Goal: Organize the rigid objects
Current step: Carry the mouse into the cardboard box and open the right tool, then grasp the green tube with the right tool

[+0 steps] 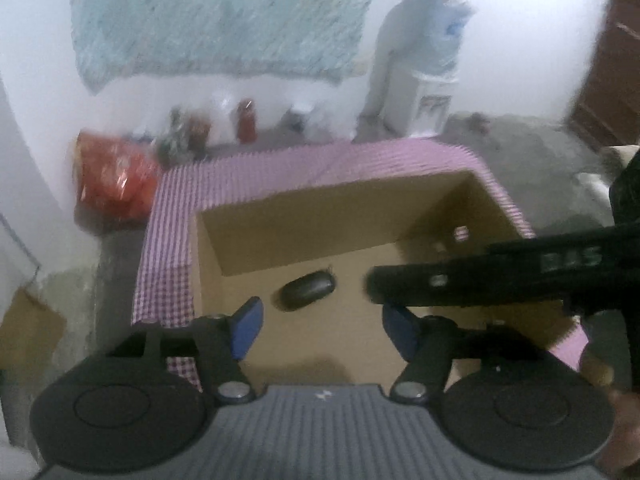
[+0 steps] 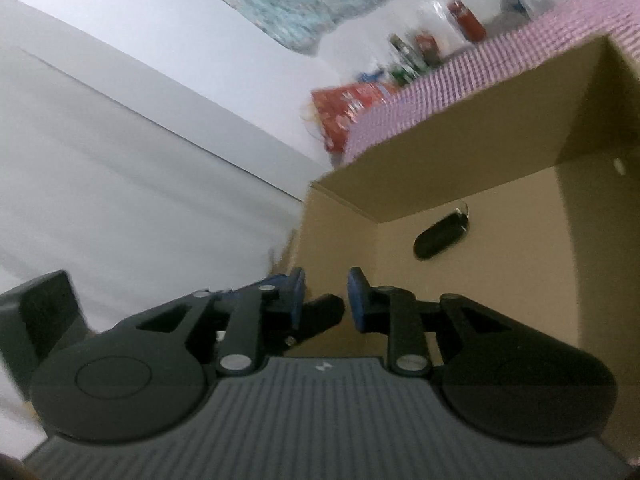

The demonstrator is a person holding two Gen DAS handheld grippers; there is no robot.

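Observation:
An open cardboard box [image 1: 300, 224] [image 2: 460, 152] stands on a table with a pink checked cloth [image 1: 168, 240] [image 2: 520, 52]. A black oval fob [image 1: 308, 290] [image 2: 442, 234] lies on the box floor. My left gripper [image 1: 324, 330] hangs open above the box just in front of the fob, with nothing between its blue pads [image 1: 250, 328]. My right gripper [image 2: 324, 298] points over the box's near left corner, its jaws a little apart. A black piece [image 2: 320, 314] shows low between them; I cannot tell what it is. A black bar with white lettering [image 1: 500, 276] reaches over the box from the right.
A red bag [image 1: 112, 176] [image 2: 348, 108] and several bottles and jars [image 1: 246, 120] [image 2: 466, 20] stand on the floor behind the table, by the white wall. A water dispenser [image 1: 432, 100] and a brown door [image 1: 608, 80] are at the back right.

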